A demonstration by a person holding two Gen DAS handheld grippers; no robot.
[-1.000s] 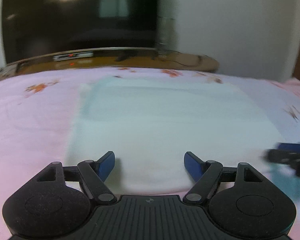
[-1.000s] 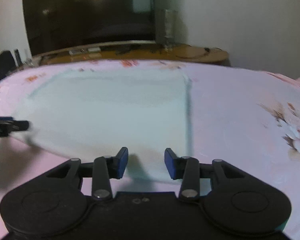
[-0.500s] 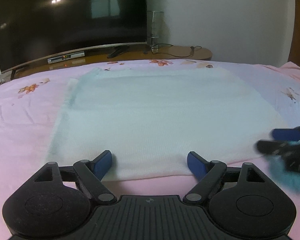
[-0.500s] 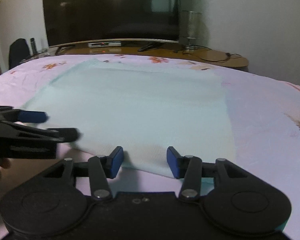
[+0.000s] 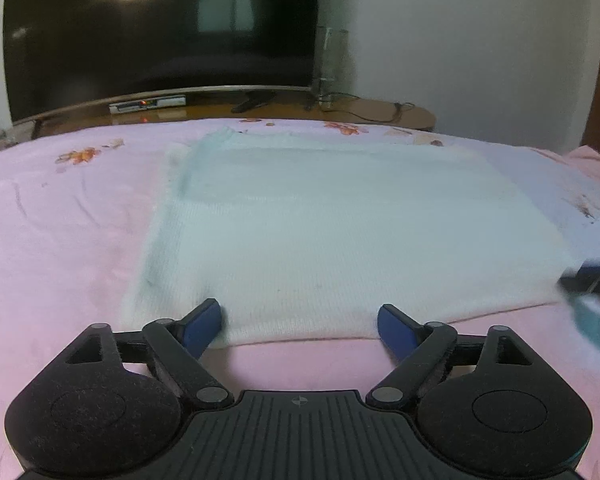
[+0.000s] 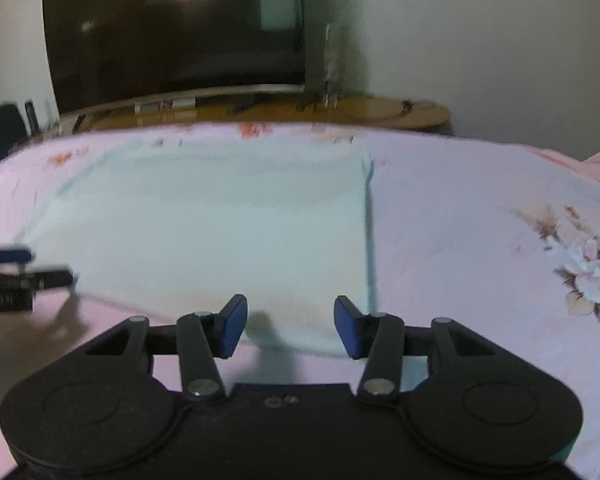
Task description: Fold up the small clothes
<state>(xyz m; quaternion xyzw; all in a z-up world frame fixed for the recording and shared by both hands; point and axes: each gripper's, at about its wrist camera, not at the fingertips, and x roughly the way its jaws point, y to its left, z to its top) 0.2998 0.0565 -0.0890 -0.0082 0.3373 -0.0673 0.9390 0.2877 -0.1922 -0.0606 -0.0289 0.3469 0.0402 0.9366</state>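
A pale mint knit garment (image 5: 340,232) lies flat on the pink floral bedsheet (image 5: 60,216); it also shows in the right wrist view (image 6: 220,224). My left gripper (image 5: 300,322) is open and empty, its blue pads at the garment's near edge toward the left corner. My right gripper (image 6: 288,322) is open and empty at the near edge by the right corner. The right gripper shows blurred at the right edge of the left wrist view (image 5: 596,280). The left gripper shows at the left edge of the right wrist view (image 6: 16,276).
A large dark TV (image 5: 160,36) stands on a wooden stand (image 5: 372,110) behind the bed. A clear glass object (image 5: 332,64) stands beside the TV. A white wall (image 5: 460,40) is behind. A dark chair (image 6: 4,132) is at far left.
Both views shifted a little and both grippers stay open at the garment's near edge. The right gripper moved rightward along the edge toward the right corner. The garment lies unchanged.
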